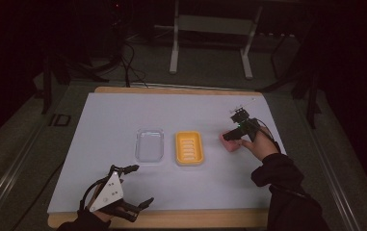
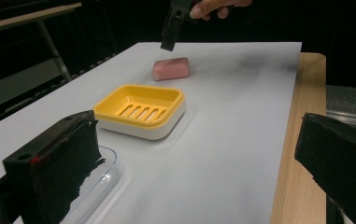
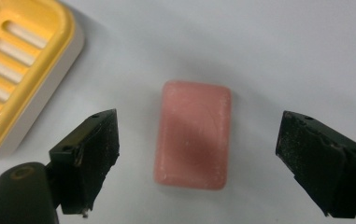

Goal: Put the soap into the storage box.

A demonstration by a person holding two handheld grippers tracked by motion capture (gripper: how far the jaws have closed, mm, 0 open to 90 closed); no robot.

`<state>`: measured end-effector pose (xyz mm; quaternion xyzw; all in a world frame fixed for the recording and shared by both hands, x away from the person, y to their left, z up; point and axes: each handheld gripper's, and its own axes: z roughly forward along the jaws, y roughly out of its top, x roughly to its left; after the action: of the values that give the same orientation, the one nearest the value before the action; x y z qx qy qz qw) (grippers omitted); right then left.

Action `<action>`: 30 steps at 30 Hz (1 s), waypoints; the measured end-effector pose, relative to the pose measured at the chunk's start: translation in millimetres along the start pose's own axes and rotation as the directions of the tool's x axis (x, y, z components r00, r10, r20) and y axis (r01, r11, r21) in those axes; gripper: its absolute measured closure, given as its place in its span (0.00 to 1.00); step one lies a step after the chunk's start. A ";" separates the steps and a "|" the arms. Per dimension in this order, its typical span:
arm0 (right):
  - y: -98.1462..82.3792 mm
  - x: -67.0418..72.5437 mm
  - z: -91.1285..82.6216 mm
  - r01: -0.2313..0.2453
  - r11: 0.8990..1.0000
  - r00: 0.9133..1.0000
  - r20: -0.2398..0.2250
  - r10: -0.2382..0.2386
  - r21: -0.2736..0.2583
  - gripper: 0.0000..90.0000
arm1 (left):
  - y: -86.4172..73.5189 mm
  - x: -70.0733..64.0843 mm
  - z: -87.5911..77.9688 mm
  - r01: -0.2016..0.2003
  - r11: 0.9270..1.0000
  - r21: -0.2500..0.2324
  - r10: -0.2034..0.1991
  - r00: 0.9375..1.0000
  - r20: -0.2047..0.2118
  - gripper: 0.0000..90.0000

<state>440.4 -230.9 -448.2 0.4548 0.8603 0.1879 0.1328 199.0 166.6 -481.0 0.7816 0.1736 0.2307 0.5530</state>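
Observation:
A pink soap bar lies flat on the white sheet, to the right of the yellow slotted soap dish. My right gripper hovers above the soap, open, one jaw on each side of it and neither touching. From the high view the soap shows partly under that gripper. My left gripper rests open and empty near the table's front left edge. The left gripper view looks across at the dish, the soap and the right gripper above it.
A clear plastic lid or tray lies just left of the yellow dish. The white sheet covers a wooden tabletop, whose front edge shows. A metal stand and cables are on the dark floor beyond.

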 end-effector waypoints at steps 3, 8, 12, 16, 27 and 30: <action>-1.8 -1.0 7.4 -0.008 1.000 1.000 0.003 0.008 0.008 0.15 | 0.1 0.0 -0.1 -0.001 1.000 0.000 0.001 1.000 0.001 0.01; -5.5 -2.2 19.7 -0.034 0.999 0.999 0.005 0.034 0.012 0.16 | 0.1 -0.3 -0.1 -0.001 1.000 -0.001 0.001 1.000 0.002 0.01; -7.7 -0.1 31.1 -0.029 0.999 1.000 0.007 0.029 0.043 0.17 | 0.1 -0.6 0.0 -0.003 1.000 0.001 0.003 1.000 -0.001 0.01; -8.5 0.9 39.7 -0.024 0.997 1.000 0.020 0.023 0.069 0.20 | 0.2 -0.3 -0.2 -0.002 1.000 0.001 0.002 1.000 0.000 0.01; -7.9 -0.4 52.0 -0.027 0.992 1.000 0.004 0.026 0.126 0.39 | 0.1 -0.9 0.1 -0.003 1.000 0.003 0.003 1.000 0.006 0.01; -8.3 0.7 55.0 -0.020 0.990 1.000 0.013 0.018 0.139 0.40 | 0.1 -1.2 0.2 -0.004 1.000 0.003 0.004 1.000 0.008 0.01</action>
<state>455.9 -223.5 -501.1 0.4722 0.8661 0.1262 0.1041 198.1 165.8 -481.1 0.7836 0.1704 0.2285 0.5520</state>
